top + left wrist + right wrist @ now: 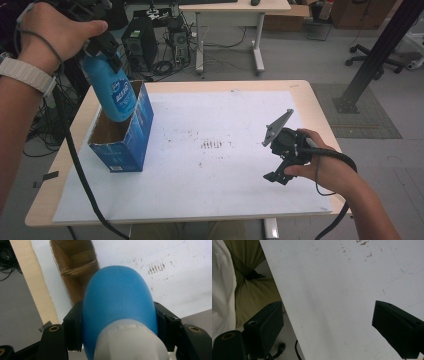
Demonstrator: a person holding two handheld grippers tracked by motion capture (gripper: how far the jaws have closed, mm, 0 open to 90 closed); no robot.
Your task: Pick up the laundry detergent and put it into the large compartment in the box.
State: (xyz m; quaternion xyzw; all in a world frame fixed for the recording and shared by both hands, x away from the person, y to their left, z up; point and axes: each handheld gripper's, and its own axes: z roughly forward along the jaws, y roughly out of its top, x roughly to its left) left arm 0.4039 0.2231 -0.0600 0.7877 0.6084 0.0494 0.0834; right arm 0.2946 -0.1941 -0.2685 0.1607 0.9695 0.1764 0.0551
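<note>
Overhead, one blue bottle (111,92) is hanging bottom-down with its lower end dipping into the open top of one blue cardboard box (131,141), which is standing upright near the left edge of the table (310,97). The left gripper (102,47) is clamping the bottle near its upper end, one jaw on each side, and the person's left hand (52,32) is wrapping around the gripper's body; a pale watch strap (25,75) is sitting on that wrist. In the left gripper view, the bottle (117,305) is bulging between the two black jaws, its pale cap end nearest the camera, and the brown inside of the box (75,270) is lying open beyond it.

The right gripper (280,172) is resting low over the right part of the one white sheet (210,180) covering the tabletop, well apart from the box, with the right hand (320,165) holding it. In the right gripper view its two jaws are standing wide apart with nothing but the white sheet (332,290) between them.

A cluster of small dark marks (211,145) is showing near the middle of the sheet.
</note>
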